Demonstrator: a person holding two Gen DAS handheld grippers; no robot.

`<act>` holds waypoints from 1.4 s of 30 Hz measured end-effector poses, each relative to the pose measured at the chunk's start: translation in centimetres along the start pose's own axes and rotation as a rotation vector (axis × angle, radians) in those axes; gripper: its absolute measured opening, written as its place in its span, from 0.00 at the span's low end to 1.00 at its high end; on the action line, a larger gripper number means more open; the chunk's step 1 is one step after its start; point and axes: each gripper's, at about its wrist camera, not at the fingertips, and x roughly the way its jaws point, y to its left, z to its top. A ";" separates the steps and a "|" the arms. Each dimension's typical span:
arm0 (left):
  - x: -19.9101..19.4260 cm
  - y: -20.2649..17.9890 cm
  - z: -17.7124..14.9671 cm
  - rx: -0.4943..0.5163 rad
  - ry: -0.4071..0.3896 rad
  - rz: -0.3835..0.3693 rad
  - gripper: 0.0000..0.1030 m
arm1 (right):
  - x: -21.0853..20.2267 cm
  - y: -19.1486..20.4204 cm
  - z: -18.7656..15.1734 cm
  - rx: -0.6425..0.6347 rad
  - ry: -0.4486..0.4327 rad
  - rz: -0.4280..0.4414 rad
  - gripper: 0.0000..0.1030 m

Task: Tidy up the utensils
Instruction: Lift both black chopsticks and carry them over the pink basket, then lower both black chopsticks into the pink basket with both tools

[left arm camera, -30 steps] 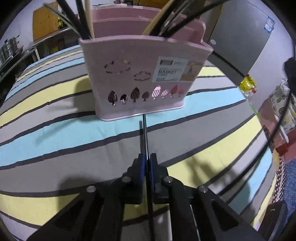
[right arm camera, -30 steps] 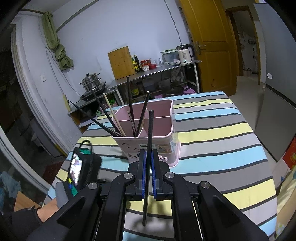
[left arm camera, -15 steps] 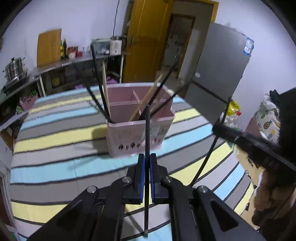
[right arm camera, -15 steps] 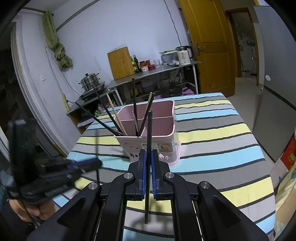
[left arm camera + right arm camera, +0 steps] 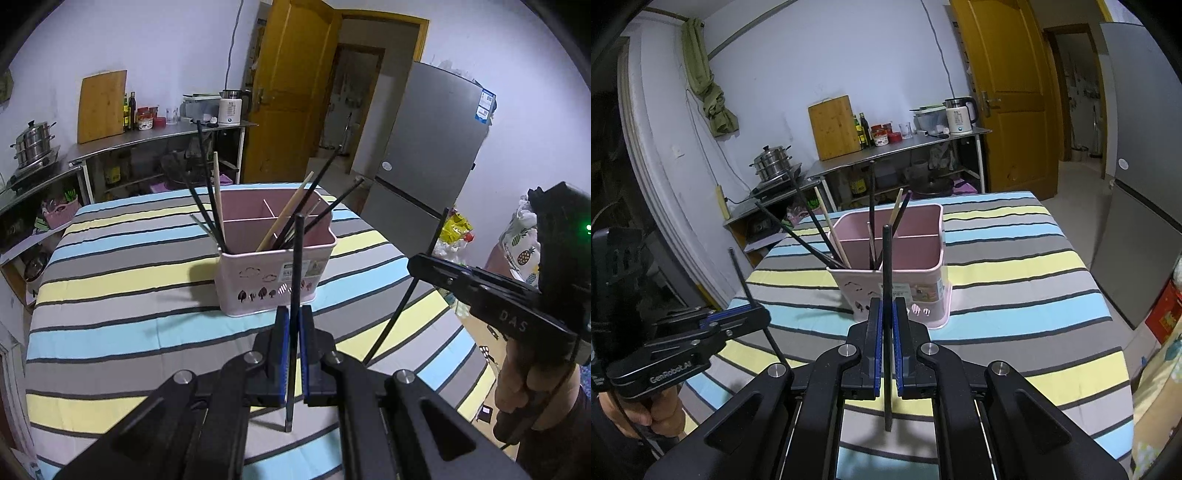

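Observation:
A pink utensil basket (image 5: 273, 280) (image 5: 905, 284) stands mid-table on the striped cloth and holds several black and wooden chopsticks. My left gripper (image 5: 291, 325) is shut on a black chopstick (image 5: 295, 266), held upright above the table in front of the basket. My right gripper (image 5: 886, 321) is shut on another black chopstick (image 5: 886, 273), also upright and short of the basket. Each gripper shows in the other's view: the right one (image 5: 428, 264) at the right, the left one (image 5: 753, 317) at the lower left, each with its chopstick.
The table carries a striped cloth (image 5: 129, 302) (image 5: 1015, 295). A steel counter (image 5: 897, 147) with a cutting board, bottles and a kettle stands behind it. A grey fridge (image 5: 424, 166) is to the right. A yellow door (image 5: 1012, 92) is at the back.
My left gripper rose and drew back from the basket with its chopstick, so the whole room shows now. My right gripper stayed almost still. The left gripper came into the right view.

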 end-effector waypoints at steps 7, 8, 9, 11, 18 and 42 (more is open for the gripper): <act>-1.6 0.4 -1.3 -0.021 -0.003 0.016 0.06 | -1.0 1.0 -0.7 -0.025 0.006 -0.013 0.05; -1.7 0.5 -1.5 -0.023 -0.002 0.016 0.06 | -1.1 1.1 -0.8 -0.029 0.007 -0.016 0.05; -1.9 0.4 -1.7 -0.024 0.001 0.016 0.06 | -1.3 1.2 -0.9 -0.033 0.009 -0.019 0.05; -2.2 0.2 -2.1 -0.023 0.005 0.019 0.06 | -1.7 1.5 -1.2 -0.040 0.011 -0.026 0.05; -2.9 -0.2 -3.4 -0.033 0.029 0.014 0.06 | -3.0 1.8 -2.0 -0.051 0.024 -0.041 0.05; -3.8 -0.3 0.5 -0.024 -0.040 0.022 0.06 | -4.7 2.8 0.0 -0.043 -0.094 -0.005 0.05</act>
